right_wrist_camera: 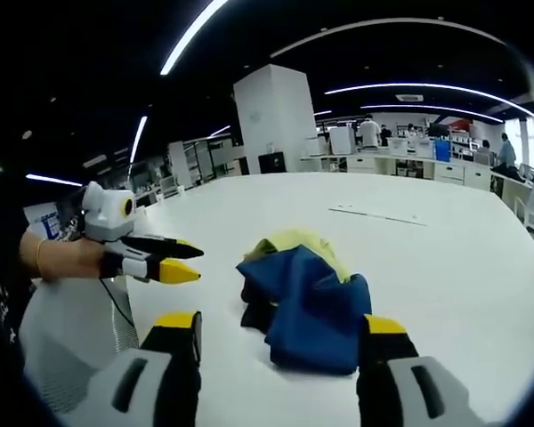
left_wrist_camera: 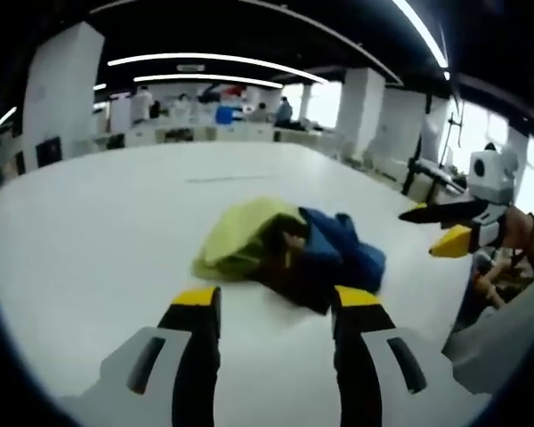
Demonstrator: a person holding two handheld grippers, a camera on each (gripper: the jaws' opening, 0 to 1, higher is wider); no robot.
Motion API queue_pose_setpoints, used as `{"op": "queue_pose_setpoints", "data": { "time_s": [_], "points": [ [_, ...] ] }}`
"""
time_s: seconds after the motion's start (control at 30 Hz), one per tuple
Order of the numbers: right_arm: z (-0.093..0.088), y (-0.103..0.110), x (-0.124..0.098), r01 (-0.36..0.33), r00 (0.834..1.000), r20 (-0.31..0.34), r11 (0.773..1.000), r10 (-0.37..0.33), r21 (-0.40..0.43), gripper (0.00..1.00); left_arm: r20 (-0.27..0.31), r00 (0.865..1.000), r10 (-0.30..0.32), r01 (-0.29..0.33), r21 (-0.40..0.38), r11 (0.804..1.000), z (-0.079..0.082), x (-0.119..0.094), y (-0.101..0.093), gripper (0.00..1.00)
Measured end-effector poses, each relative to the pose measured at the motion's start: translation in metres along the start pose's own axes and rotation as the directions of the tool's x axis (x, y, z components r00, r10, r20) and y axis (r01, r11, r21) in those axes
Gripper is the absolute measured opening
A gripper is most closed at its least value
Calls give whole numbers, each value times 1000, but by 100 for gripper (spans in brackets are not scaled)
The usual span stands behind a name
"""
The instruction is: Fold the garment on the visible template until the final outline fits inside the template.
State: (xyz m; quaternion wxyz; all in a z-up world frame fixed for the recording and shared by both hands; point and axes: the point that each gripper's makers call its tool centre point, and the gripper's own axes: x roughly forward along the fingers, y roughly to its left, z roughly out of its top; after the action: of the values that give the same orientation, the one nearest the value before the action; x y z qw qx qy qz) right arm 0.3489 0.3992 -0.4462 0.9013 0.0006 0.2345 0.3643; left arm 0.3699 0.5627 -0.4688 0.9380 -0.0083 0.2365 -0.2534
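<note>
White worktop (left_wrist_camera: 116,231), open-plan lab behind with pillars, strip lights, and people at far benches.

Garment (left_wrist_camera: 285,253) lies crumpled in one heap near the middle of the worktop: yellow-green and dark blue cloth bunched together, nothing flat. Cannot make out a template outline under or around it; a faint line on the worktop beyond the heap may be one edge, too small to tell.

Left gripper (left_wrist_camera: 274,307): jaws spread, empty, heap straight ahead and just past the tips in the left gripper view. Yellow-green side is toward my left jaw, blue toward the right one.

Right gripper (right_wrist_camera: 280,331): jaws spread, empty. In the right gripper view the blue fold (right_wrist_camera: 307,311) sits between the tips, overlapping the right tip in the picture; contact not certain.

Each gripper appears in the other's view, held above the worktop beside the heap, so the two face it from opposite sides.

Judgement: right gripper is nearer. Heap has no clear long axis yet; I need a free hem before any fold. Folding not begun.
</note>
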Motion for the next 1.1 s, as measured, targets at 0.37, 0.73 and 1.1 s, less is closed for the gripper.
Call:
{"op": "queue_pose_setpoints", "data": {
  "time_s": [0.37,0.73,1.1],
  "points": [
    [-9,-1,22,-39,998,-52,999,40,21,51,-44,997,-65,65,-10,998,-10,26,-9,37],
    [-22,3,46,-78,992,-99,996,81,33,40,-63,995,-78,72,-80,994,-26,43,-2,31],
    [-32,0,59,-63,989,-135,998,65,25,27,-84,988,-130,120,-108,987,-33,59,-16,25]
  ]
}}
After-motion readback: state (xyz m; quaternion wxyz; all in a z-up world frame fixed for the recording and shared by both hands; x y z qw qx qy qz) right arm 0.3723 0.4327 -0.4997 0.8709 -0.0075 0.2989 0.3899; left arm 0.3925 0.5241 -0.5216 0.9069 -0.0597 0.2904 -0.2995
